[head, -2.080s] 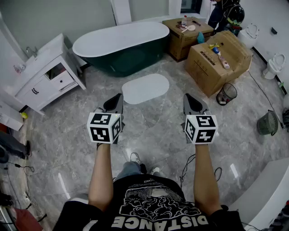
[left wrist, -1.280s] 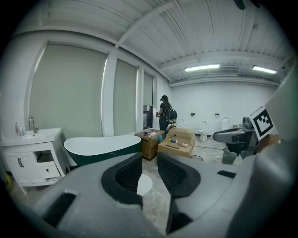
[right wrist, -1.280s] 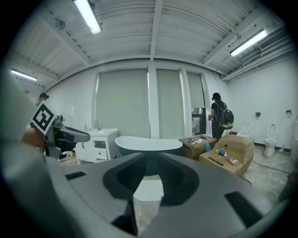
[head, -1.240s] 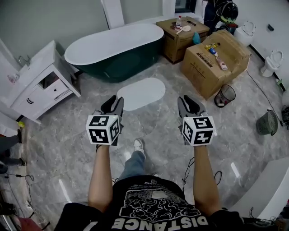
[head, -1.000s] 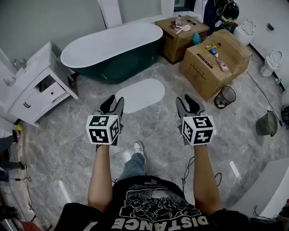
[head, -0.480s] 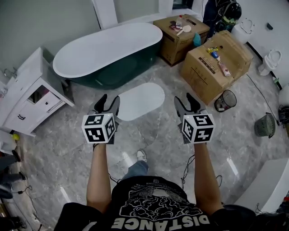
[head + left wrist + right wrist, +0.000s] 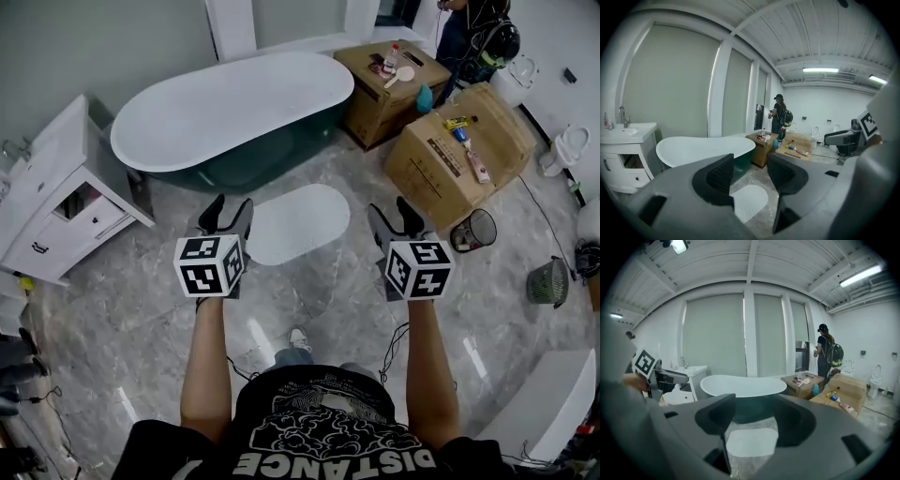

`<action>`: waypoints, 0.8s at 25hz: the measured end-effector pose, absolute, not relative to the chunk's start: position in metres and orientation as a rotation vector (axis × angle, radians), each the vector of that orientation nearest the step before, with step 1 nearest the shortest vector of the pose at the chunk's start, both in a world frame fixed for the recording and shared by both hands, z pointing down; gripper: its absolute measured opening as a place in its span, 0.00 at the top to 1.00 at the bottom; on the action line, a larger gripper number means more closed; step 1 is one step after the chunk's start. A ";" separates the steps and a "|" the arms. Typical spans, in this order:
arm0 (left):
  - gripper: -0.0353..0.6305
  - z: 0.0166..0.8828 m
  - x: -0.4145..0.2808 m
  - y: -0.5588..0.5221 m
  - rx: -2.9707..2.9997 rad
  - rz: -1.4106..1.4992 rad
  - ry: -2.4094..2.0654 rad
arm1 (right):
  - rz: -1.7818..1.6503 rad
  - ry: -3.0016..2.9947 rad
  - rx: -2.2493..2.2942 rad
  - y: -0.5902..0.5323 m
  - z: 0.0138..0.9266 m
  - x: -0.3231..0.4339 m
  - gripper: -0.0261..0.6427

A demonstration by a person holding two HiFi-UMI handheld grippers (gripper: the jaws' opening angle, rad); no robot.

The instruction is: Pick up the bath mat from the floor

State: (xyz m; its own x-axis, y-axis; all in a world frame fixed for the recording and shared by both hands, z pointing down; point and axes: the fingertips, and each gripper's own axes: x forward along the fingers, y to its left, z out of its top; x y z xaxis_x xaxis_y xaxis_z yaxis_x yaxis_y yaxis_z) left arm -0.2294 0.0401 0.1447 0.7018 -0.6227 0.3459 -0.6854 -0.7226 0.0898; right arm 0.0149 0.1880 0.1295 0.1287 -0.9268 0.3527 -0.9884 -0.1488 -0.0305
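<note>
The left gripper (image 7: 228, 212) and right gripper (image 7: 395, 214) had just spread their fingers (image 7: 717, 178), empty. They had come nearer the white oval bath mat (image 7: 297, 223), which lay untouched on the grey marble floor (image 7: 309, 300) before the dark-green bathtub (image 7: 225, 108). The grasp still lay ahead.

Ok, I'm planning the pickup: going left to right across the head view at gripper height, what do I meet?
White vanity cabinet, left gripper, bath mat, right gripper, black wire bin, grey basket. Both grippers' jaws have just been opening, with nothing between them.
</note>
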 end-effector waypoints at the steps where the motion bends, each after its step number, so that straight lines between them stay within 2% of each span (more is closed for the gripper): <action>1: 0.60 0.145 -0.232 0.033 2.696 0.430 -1.061 | 0.428 -1.901 2.189 0.180 0.130 0.014 0.60; 14: 0.59 0.148 -0.232 -0.033 2.671 0.436 -1.169 | 0.402 -1.983 2.166 0.095 0.132 0.035 0.59; 20: 0.58 0.154 -0.211 -0.065 2.638 0.449 -1.242 | 0.398 -2.049 2.119 0.047 0.139 0.065 0.58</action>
State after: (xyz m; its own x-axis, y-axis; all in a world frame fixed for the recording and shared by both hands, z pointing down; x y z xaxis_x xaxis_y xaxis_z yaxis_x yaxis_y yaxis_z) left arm -0.2105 -0.0647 0.1542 0.6027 -0.7172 0.3499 -0.7751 -0.6303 0.0431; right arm 0.0654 0.0468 0.1389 0.0220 -0.9525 0.3039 -0.9970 -0.0435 -0.0642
